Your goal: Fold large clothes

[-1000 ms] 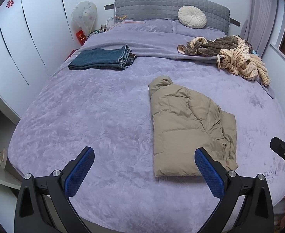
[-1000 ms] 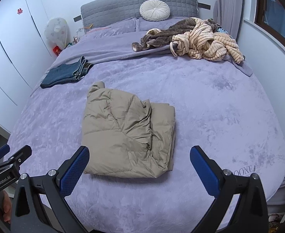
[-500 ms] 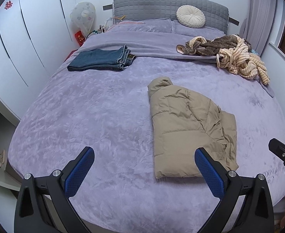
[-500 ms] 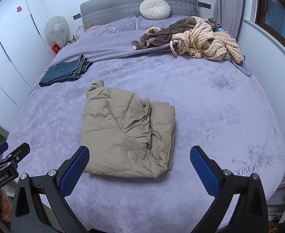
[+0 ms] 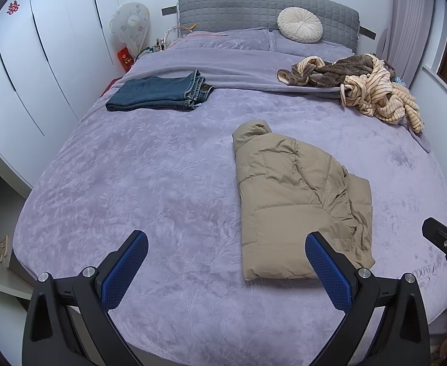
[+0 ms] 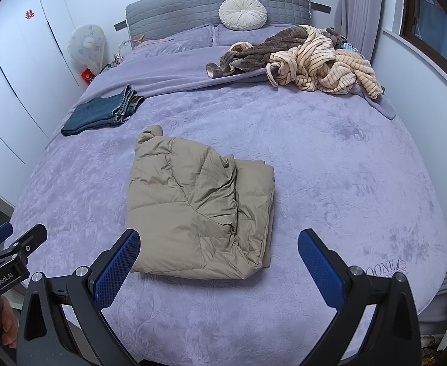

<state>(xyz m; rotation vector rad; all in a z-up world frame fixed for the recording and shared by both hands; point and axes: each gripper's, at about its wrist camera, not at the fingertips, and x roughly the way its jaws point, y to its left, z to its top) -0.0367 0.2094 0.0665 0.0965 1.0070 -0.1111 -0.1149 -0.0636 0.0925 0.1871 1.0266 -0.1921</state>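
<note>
A tan puffer jacket (image 5: pixel 296 201) lies folded into a rough rectangle on the purple bed (image 5: pixel 150 183), hood end toward the headboard; it also shows in the right wrist view (image 6: pixel 199 207). My left gripper (image 5: pixel 226 268) is open and empty above the bed's near edge, left of the jacket's near end. My right gripper (image 6: pixel 219 265) is open and empty just in front of the jacket's near edge. Neither touches the jacket.
Folded blue jeans (image 5: pixel 159 93) lie at the far left of the bed. A heap of brown and striped cream clothes (image 5: pixel 363 88) lies at the far right. A round cream cushion (image 5: pixel 299 24) leans on the grey headboard. White wardrobes (image 5: pixel 25 61) stand left.
Both grippers stay open and empty. The views have shifted only slightly; the jacket has not moved.
</note>
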